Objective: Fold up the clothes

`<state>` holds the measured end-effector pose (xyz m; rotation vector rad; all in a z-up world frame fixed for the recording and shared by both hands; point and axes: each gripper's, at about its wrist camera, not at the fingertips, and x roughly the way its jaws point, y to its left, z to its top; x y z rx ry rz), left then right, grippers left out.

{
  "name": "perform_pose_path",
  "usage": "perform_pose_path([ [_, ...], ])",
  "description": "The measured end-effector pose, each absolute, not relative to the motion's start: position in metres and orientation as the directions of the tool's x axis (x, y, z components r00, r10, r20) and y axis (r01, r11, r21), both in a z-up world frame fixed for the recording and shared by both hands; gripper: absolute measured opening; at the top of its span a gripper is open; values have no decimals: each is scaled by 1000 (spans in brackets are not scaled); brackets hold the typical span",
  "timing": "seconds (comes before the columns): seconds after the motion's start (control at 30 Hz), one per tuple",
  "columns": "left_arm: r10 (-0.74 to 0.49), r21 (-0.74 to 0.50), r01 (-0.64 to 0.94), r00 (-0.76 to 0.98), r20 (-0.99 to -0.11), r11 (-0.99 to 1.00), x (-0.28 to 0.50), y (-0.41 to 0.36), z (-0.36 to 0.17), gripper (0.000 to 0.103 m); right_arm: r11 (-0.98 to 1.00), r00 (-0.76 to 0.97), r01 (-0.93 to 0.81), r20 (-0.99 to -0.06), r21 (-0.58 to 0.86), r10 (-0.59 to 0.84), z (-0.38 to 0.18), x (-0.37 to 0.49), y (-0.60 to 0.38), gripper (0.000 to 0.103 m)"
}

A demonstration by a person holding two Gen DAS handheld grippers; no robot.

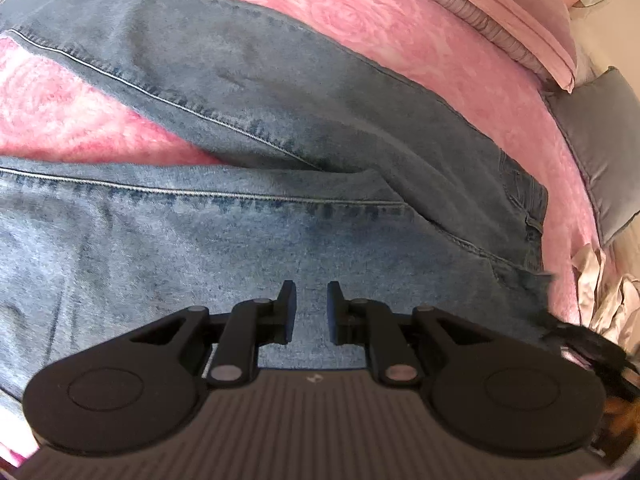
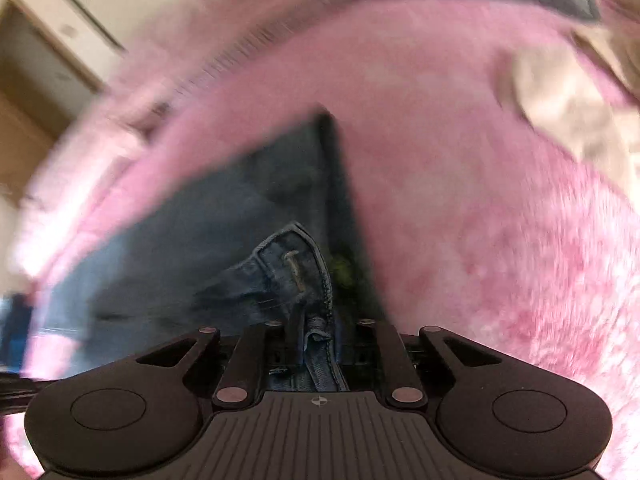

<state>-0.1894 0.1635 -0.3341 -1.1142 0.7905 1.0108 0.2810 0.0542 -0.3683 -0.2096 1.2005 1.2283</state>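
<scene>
On the pink bedspread [image 1: 420,36] the jeans [image 1: 256,92] sprawl with legs apart, heavy, limp denim that I judge best taken at seams; my right gripper [image 2: 316,340] pinches their waistband, my left gripper [image 1: 311,312] hovers slightly parted, holding nothing

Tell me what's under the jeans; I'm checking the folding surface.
The jeans lie on a pink fluffy blanket, seen around and between the legs. Whatever lies directly beneath the denim is covered.

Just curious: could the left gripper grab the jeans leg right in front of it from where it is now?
Probably yes: the left gripper hangs open just above the jeans, with nothing between its fingers and the denim.
</scene>
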Motion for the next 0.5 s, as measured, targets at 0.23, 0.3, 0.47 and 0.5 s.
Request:
perform_pose_path([
  [0.23,241,-335,-936,350,-905,105,-195,159,-337,14,417,-42,-858,-850,300,526,-344,270,58,38],
  [0.3,246,-338,-936,352,-903,99,-196,159,-337,14,405,55,-892,-841,201,539,-330,263,56,42],
  [0.47,256,-334,-937,350,-901,104,-193,158,-339,14,197,37,-975,-799,103,601,-329,225,74,42],
  [0.5,260,-329,-938,346,-902,106,-193,159,-339,14,159,38,-985,-806,71,591,-337,217,80,42],
])
